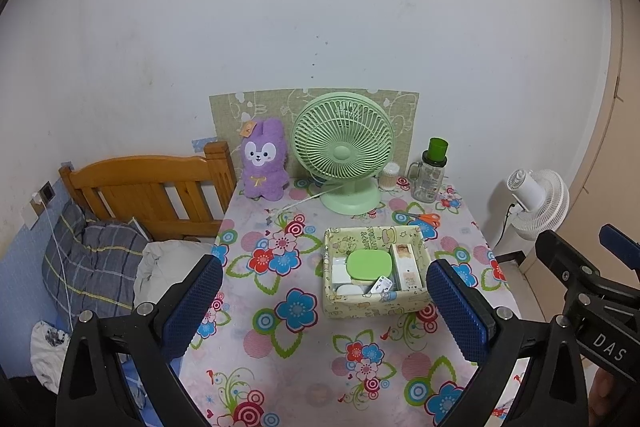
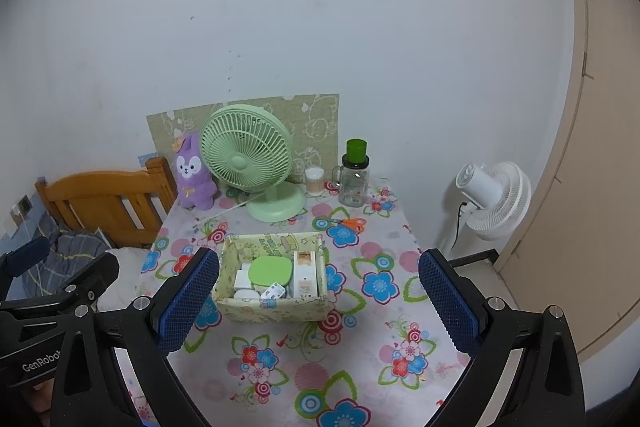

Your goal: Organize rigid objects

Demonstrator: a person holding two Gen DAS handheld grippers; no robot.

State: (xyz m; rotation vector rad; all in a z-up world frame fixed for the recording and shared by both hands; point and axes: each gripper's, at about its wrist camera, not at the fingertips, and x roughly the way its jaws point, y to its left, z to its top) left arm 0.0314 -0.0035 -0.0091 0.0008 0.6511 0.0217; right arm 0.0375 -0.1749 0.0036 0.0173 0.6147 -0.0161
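Observation:
A yellow patterned storage box (image 1: 374, 301) stands on the floral table, also in the right wrist view (image 2: 272, 307). It holds a green-lidded case (image 1: 368, 263), a tall white carton (image 1: 406, 267), a white charger (image 1: 380, 285) and other white items. Orange-handled scissors (image 1: 424, 218) lie behind the box on the cloth (image 2: 348, 223). My left gripper (image 1: 324, 307) is open and empty, held above the table's near side. My right gripper (image 2: 318, 301) is open and empty, beside the left one.
A green desk fan (image 1: 342, 151), a purple plush rabbit (image 1: 264, 159), a cotton swab jar (image 1: 390, 177) and a glass mug with a green lid (image 1: 432, 171) stand along the back. A wooden bed headboard (image 1: 148, 187) is left; a white floor fan (image 1: 536, 203) is right.

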